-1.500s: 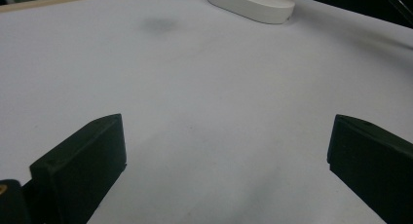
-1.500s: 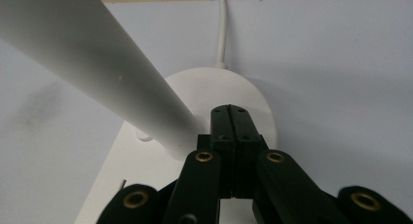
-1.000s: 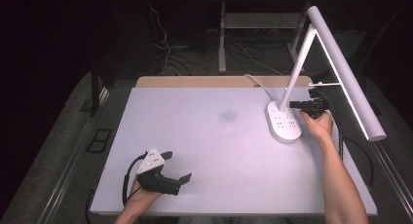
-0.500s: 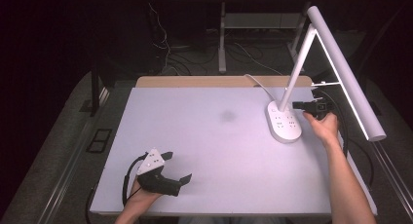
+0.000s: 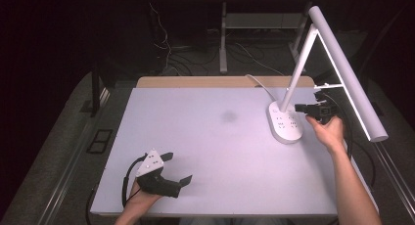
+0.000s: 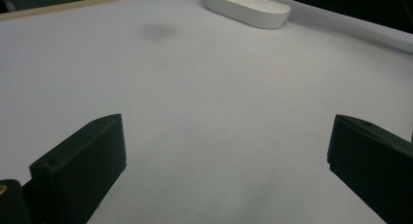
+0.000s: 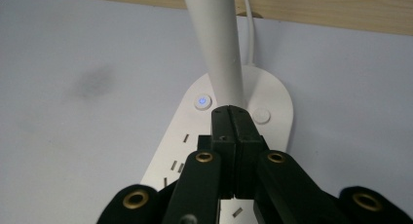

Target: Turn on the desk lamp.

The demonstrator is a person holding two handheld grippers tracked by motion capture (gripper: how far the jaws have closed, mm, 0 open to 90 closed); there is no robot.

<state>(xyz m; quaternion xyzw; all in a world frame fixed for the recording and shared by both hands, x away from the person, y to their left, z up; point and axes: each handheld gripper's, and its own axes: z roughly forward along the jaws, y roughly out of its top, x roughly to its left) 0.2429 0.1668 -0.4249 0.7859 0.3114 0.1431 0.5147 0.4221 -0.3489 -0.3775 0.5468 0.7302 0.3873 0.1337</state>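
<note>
Lamp stands far right on worktop, power button glowing blue. Right gripper fingers closed, empty, hovering over base beside stem. Left gripper fingers open, idle near front edge. Step: button pressing, likely. Next: steady, precise dab on button.

The lamp base looks smooth glossy white plastic; the table matt, edged in wood.

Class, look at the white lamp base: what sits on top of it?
On the lamp base you see the white stem, a lit blue power button, a plain round button and socket slots. The shut right claw covers part of it.
</note>
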